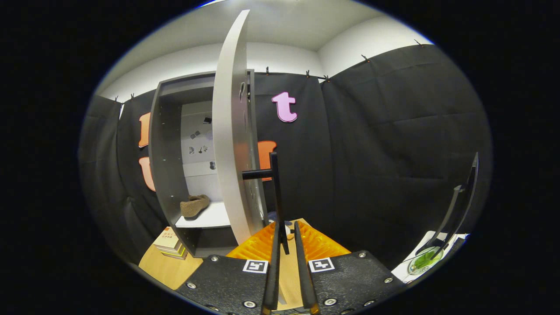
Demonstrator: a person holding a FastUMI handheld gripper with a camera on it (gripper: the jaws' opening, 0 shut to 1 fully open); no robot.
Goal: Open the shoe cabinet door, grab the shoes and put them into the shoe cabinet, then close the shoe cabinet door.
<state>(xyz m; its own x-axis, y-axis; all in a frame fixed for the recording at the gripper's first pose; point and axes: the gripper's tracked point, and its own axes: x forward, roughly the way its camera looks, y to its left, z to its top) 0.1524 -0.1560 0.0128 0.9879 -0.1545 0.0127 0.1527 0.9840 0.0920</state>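
The grey shoe cabinet (166,144) stands ahead to the left, and its pale door (229,131) swings out edge-on towards me. A tan shoe (194,205) lies on the white shelf (210,218) inside. The door's black handle (275,188) sticks out on a short post, and its long bar runs down between my fingers. My gripper (287,227) is closed narrowly around the bar's lower end, holding the handle.
A small stack of books (168,243) lies on the wooden table (168,267) by the cabinet's foot. To the right, a glass bowl with something green (424,260) sits on a white surface, with a black curved stand (459,205) over it.
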